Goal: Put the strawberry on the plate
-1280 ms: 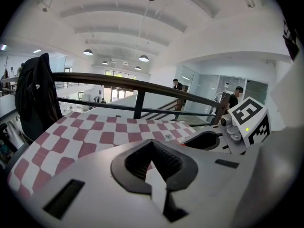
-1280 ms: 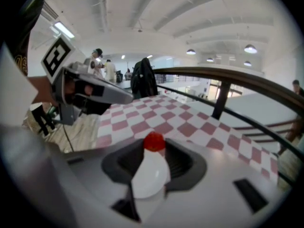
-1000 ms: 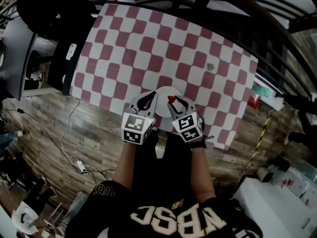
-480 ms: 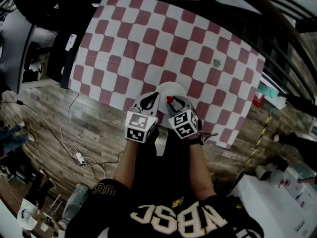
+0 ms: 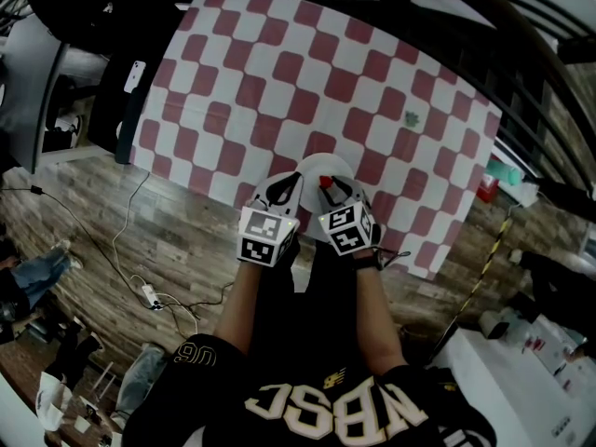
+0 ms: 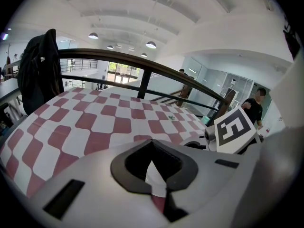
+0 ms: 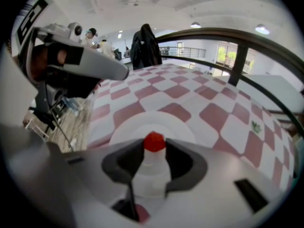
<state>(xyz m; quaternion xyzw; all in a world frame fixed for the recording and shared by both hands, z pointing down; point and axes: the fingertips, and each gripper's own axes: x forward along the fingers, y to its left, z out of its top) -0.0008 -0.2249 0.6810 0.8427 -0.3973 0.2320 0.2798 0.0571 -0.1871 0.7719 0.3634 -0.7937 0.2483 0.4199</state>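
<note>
A white plate (image 5: 315, 166) lies on the red-and-white checked tablecloth (image 5: 279, 73), close to the table's near edge. My right gripper (image 5: 328, 186) hovers over the plate's near rim, shut on a small red strawberry (image 5: 325, 183). In the right gripper view the strawberry (image 7: 154, 142) sits pinched between the jaw tips, with the plate (image 7: 133, 125) just beyond and below it. My left gripper (image 5: 290, 182) is alongside at the plate's left rim, shut with nothing in it; its jaws (image 6: 153, 164) meet at the tips.
A small green item (image 5: 411, 116) lies on the cloth at the far right. A dark jacket (image 5: 88, 7) hangs on a chair past the table's left corner. A black railing (image 5: 484, 35) curves round the far side. Cables (image 5: 140, 291) lie on the wooden floor.
Both grippers have stayed side by side at the plate's near rim, edging slightly forward. The strawberry is still held in the right gripper.
</note>
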